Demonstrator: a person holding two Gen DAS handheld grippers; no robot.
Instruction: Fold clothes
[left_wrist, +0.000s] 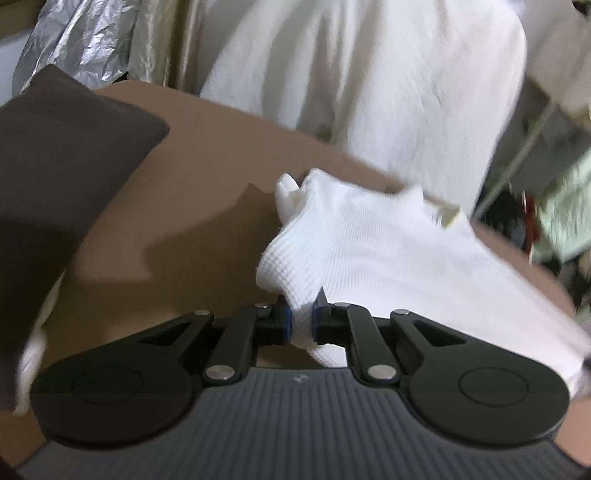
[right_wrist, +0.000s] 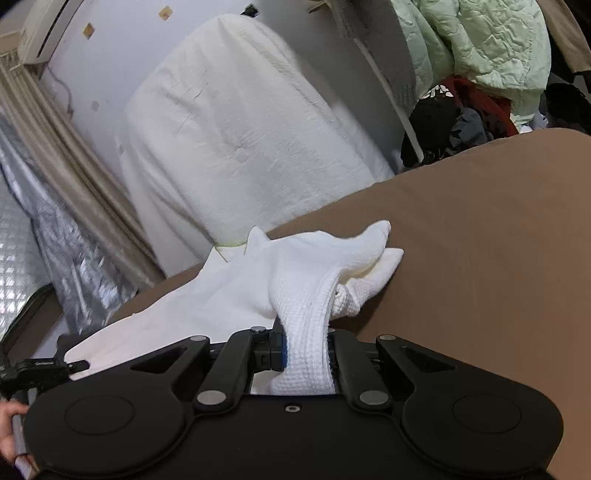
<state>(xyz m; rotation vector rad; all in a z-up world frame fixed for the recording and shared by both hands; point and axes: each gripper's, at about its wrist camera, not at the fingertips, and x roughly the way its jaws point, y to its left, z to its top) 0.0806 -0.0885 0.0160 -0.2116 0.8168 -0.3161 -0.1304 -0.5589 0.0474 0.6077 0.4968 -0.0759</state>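
A white waffle-knit garment (left_wrist: 369, 243) hangs bunched above the brown bed sheet (left_wrist: 192, 206). My left gripper (left_wrist: 301, 325) is shut on one edge of it, the blue-edged pads pinching a fold. In the right wrist view the same white garment (right_wrist: 295, 280) rises in a ridge from my right gripper (right_wrist: 306, 354), which is shut on another edge. Its loose far end (right_wrist: 376, 251) droops toward the brown sheet (right_wrist: 480, 258). At the left edge of that view, the left gripper (right_wrist: 51, 365) shows beside the cloth, held by a hand (right_wrist: 9, 424).
A dark brown pillow (left_wrist: 62, 147) lies at the left on the bed. A tall white cushioned shape (right_wrist: 240, 122) stands beyond the bed's edge. Silver foil sheeting (left_wrist: 81, 40) and beige curtains (right_wrist: 44, 147) are at the back left; a pile of clothes (right_wrist: 472, 55) sits back right.
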